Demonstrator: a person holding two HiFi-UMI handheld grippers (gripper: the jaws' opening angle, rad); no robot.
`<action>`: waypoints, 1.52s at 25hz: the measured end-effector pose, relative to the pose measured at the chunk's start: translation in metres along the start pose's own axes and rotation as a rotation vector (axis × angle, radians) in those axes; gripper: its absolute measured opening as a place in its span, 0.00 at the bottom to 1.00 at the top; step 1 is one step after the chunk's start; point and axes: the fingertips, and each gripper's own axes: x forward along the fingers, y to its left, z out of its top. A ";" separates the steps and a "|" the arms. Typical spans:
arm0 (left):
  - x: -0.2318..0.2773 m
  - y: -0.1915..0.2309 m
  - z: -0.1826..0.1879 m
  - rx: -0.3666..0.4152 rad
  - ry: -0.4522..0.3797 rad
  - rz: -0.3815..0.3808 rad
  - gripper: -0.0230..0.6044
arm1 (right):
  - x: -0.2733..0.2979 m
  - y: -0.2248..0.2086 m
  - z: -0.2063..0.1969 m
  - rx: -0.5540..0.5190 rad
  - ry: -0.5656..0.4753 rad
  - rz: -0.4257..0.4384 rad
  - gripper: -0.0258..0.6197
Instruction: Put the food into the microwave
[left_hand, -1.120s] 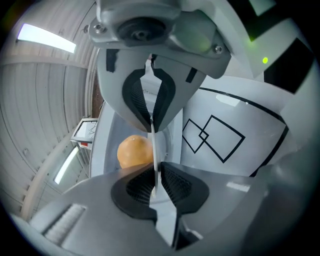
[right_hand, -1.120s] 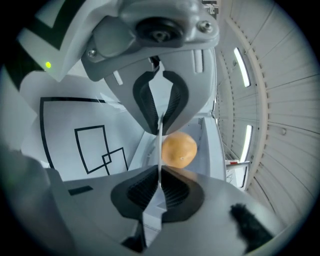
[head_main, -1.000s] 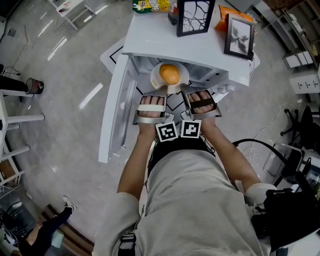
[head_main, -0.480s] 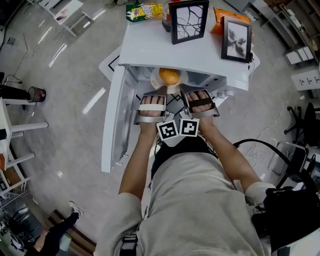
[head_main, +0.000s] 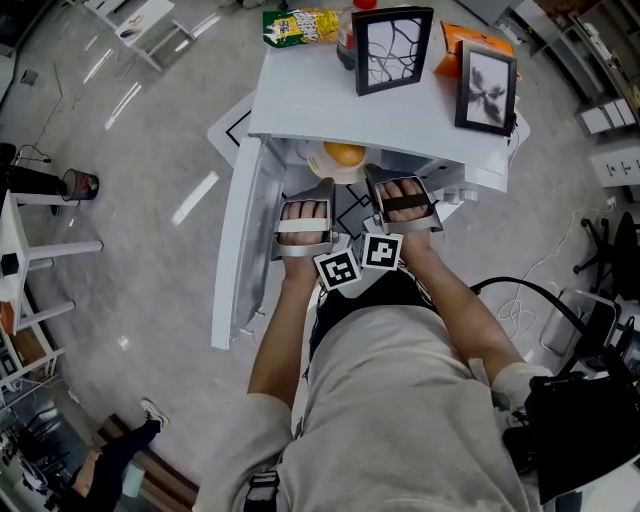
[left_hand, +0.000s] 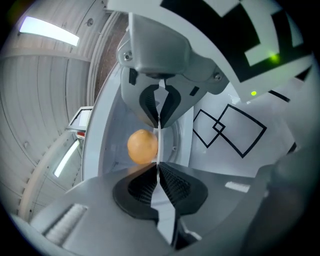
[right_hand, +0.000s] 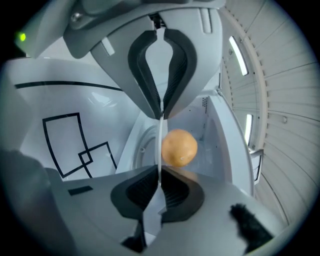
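An orange (head_main: 344, 154) lies on a white plate (head_main: 322, 168) that sits partly under the top edge of the white microwave (head_main: 380, 110). The microwave's door (head_main: 240, 245) hangs open to the left. My left gripper (head_main: 318, 190) is shut on the plate's left rim, and my right gripper (head_main: 372, 182) is shut on its right rim. In the left gripper view the plate (left_hand: 158, 131) shows edge-on between the pads of the left gripper (left_hand: 159, 145), with the orange (left_hand: 142, 146) behind. The right gripper (right_hand: 161, 145) clamps the plate's edge (right_hand: 160, 131) beside the orange (right_hand: 180, 147).
Two framed pictures (head_main: 392, 48) (head_main: 486, 88), a bottle (head_main: 348, 38) and snack bags (head_main: 300, 25) stand on top of the microwave. The turntable ring (right_hand: 142, 145) shows inside the cavity. Black square markings (head_main: 350, 215) lie below. Cables (head_main: 520, 290) trail at the right.
Both grippers have carried the plate forward into the microwave's opening. The orange, fully visible before, now sits partly under the microwave's top edge.
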 end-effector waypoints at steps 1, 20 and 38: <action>-0.001 -0.001 -0.003 -0.008 0.008 -0.003 0.08 | 0.001 0.001 0.003 -0.003 -0.007 0.002 0.08; -0.035 -0.048 -0.027 -0.324 0.081 -0.151 0.05 | 0.041 -0.008 -0.016 0.047 0.101 0.020 0.08; -0.062 -0.079 -0.019 -0.516 0.086 -0.265 0.05 | 0.075 0.003 -0.020 0.072 0.157 0.075 0.08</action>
